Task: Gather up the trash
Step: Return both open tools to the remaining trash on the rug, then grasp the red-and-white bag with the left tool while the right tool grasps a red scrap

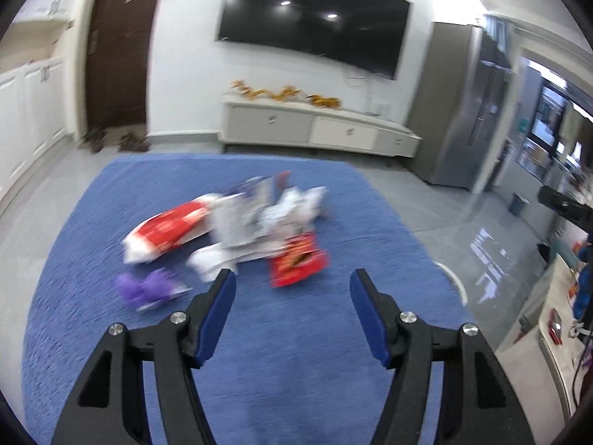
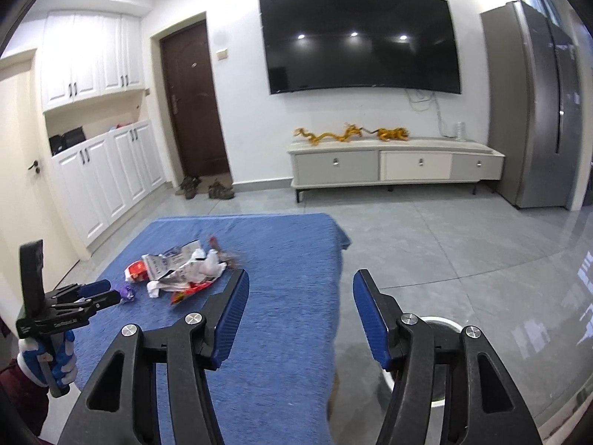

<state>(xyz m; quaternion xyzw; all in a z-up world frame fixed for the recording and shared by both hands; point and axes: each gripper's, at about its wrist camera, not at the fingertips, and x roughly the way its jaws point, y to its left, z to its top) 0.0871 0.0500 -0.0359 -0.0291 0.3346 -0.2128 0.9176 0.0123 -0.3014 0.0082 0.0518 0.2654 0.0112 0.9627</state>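
Most of the job is left, as far as these views show: the trash pile (image 2: 181, 272) sits on the blue cloth (image 2: 281, 252), nothing of it in either tool.

Your left gripper (image 1: 292, 282) hangs above the near side of the pile w/ jaws apart and nothing between the pads. In the left wrist view you've got a red-and-white bag (image 1: 166, 231), crumpled white paper (image 1: 274, 215), a red snack wrapper (image 1: 298, 261) just ahead of the fingers, and a purple scrap (image 1: 146, 287) off to the left side. That view is smeared, so the item count is approx – maybe 5 or 6 pieces, can't say firmer.

Your right gripper (image 2: 301, 283) is also spread and empty, out over the cloth's right edge and well apart from the pile. Below it, on the floor beside the cloth, there's a white round rim (image 2: 443, 320) – prob. the bin, mostly hidden by the fingers, so I can't tell if anything's in it.

Judgement: you're between grabs. Left: close on the nearest piece, carry it to the bin, repeat till the cloth is bare.
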